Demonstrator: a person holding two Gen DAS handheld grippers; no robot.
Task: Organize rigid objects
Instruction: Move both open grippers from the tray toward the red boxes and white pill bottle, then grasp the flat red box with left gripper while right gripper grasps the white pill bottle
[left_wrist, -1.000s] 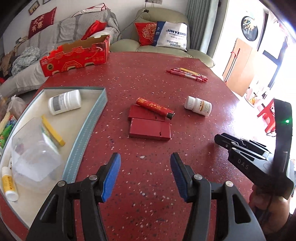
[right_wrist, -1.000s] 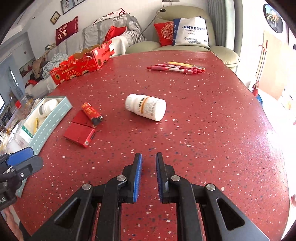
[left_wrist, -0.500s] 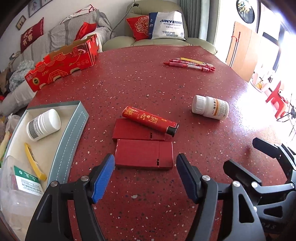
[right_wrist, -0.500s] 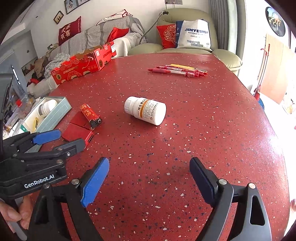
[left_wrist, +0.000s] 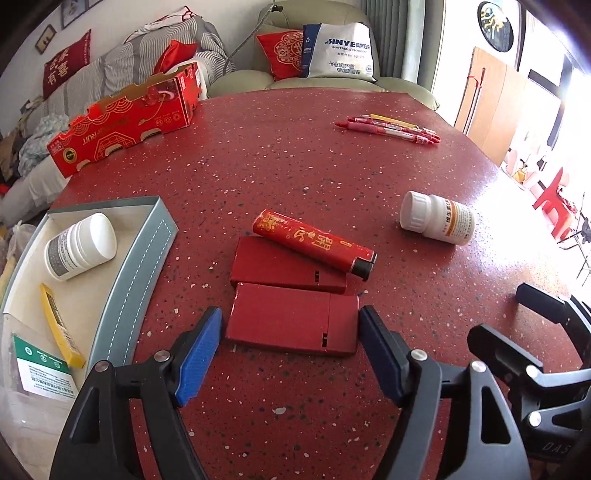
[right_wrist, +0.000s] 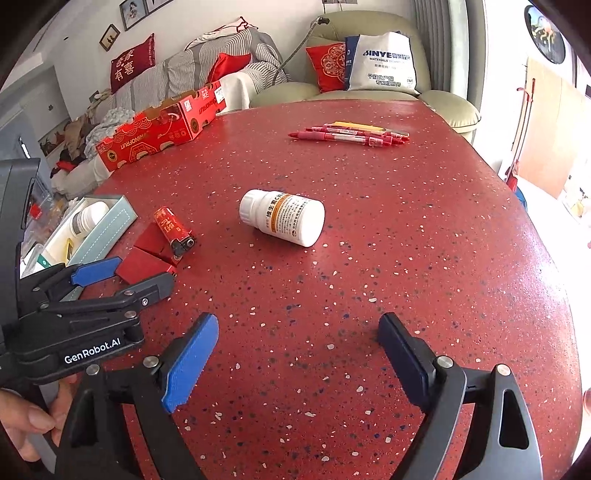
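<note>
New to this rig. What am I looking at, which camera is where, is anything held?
No robot arm: a person holds a two-finger gripper in each hand, with a fisheye camera on each looking along its fingers.

Left wrist view: the left gripper is open; its jaws have just been opening and now straddle the nearer red flat box without gripping it. A red lighter leans on the second box behind. The tray on the left holds a white bottle.

Right wrist view: the right gripper has just opened and is empty, facing a lying pill bottle. Red pens lie further back on the table.

Nothing is held.
</note>
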